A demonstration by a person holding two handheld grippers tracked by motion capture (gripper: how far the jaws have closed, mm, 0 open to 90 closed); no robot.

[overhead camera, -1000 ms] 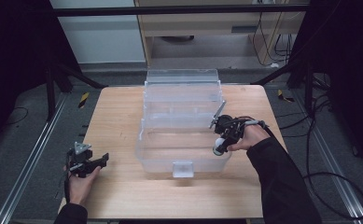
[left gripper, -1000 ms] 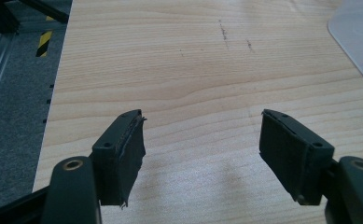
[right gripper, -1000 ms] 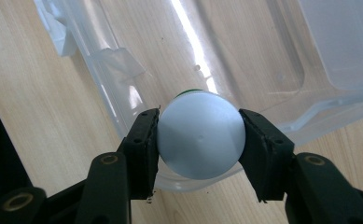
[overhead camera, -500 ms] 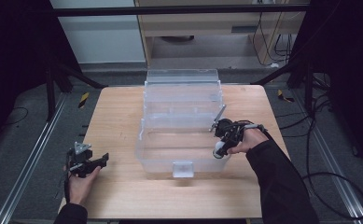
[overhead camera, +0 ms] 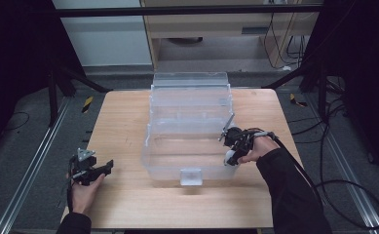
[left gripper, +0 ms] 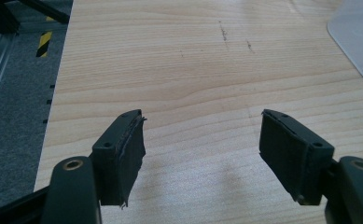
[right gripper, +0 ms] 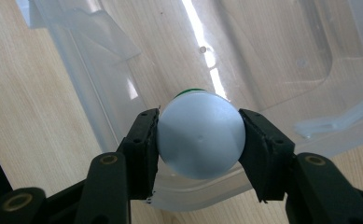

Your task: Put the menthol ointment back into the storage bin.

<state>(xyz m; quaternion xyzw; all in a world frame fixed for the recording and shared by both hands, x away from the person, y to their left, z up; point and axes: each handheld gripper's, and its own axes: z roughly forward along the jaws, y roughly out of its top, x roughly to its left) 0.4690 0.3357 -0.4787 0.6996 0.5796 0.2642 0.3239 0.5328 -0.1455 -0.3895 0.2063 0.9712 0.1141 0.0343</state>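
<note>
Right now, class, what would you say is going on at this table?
A person works at a wooden table with tongs in each hand. The right tongs are shut on a round white thing with a bit of green behind it, holding it over the near right rim of a clear plastic bin. The left tongs are open with nothing between them, low over bare wood at the table's near left.

Your bin (overhead camera: 189, 131) sits at the table's (overhead camera: 128, 117) centre, running toward twelve o'clock. At its four-o'clock rim, your right gripper (overhead camera: 232, 148) holds a bottle (right gripper: 200, 135) over the edge — your left gripper (overhead camera: 97, 170) rests at eight o'clock, well apart.
</note>
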